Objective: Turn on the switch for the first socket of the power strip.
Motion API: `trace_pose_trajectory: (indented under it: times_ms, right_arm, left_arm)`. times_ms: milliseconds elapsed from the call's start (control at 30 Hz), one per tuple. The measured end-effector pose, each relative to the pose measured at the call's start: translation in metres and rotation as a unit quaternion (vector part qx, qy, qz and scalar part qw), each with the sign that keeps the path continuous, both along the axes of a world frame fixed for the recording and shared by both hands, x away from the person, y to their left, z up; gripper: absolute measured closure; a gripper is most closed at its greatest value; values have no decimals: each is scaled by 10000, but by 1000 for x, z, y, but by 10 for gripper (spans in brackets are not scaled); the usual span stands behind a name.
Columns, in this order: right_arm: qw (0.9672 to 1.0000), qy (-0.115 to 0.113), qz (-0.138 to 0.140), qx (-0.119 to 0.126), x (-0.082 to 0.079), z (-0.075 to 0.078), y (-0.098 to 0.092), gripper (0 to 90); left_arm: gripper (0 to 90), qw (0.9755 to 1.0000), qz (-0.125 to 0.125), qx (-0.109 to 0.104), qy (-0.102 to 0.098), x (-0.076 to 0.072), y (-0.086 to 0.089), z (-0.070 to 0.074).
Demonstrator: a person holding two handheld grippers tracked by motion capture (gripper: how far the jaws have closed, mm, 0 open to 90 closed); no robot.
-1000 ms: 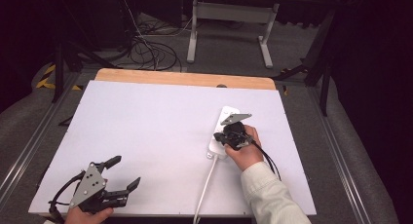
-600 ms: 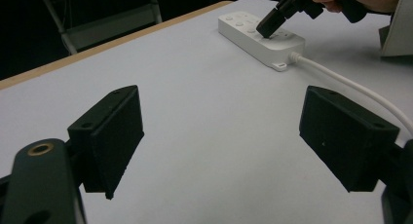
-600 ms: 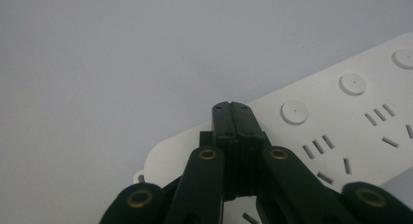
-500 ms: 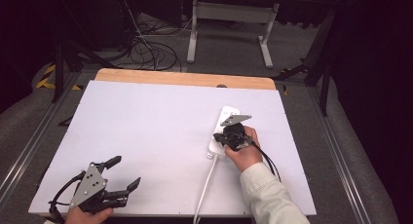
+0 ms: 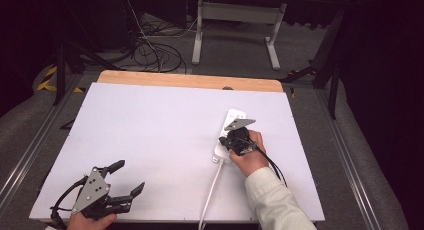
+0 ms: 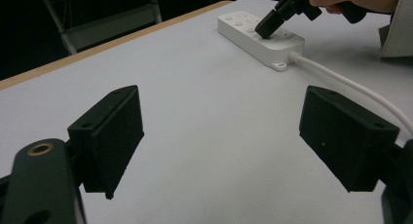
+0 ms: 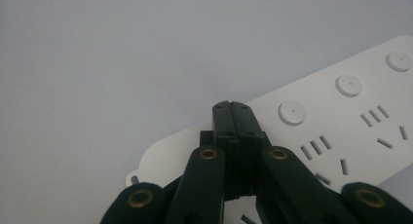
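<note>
- The power strip is showing as smooth white plastic with a faint satin sheen; its round buttons are looking like the same plastic.
- The cord, trailing off toward 6 o'clock in the high view, is appearing as smooth white rubbery plastic.
- The table is wearing a matt, pale, paper-like sheet; at 12 o'clock a bare wooden edge is showing, light and unvarnished-looking.
- The left gripper is carrying matt black pads, slightly grainy like foam or rubber, with a brass-coloured metal rivet.
- The right gripper is showing matt black plastic links with brassy rivets.
- The sleeve is looking like pale woven cloth.
- The floor is appearing as rough grey carpet.
</note>
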State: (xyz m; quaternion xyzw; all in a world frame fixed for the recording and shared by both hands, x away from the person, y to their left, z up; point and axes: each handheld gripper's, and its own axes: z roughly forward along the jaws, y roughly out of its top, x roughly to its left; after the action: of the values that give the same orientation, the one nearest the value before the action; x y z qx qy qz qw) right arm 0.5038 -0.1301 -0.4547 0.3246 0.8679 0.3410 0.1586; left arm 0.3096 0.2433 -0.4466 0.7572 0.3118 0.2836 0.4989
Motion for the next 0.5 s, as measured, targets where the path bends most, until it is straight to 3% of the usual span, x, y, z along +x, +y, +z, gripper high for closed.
trace_pose_trajectory:
  times_ms: [500]
  right_arm:
    - [10000, 61, -6, 47, 1, -2, -1, 900]
  left_arm:
    - [169, 10000, 2, 6, -4, 0, 0, 0]
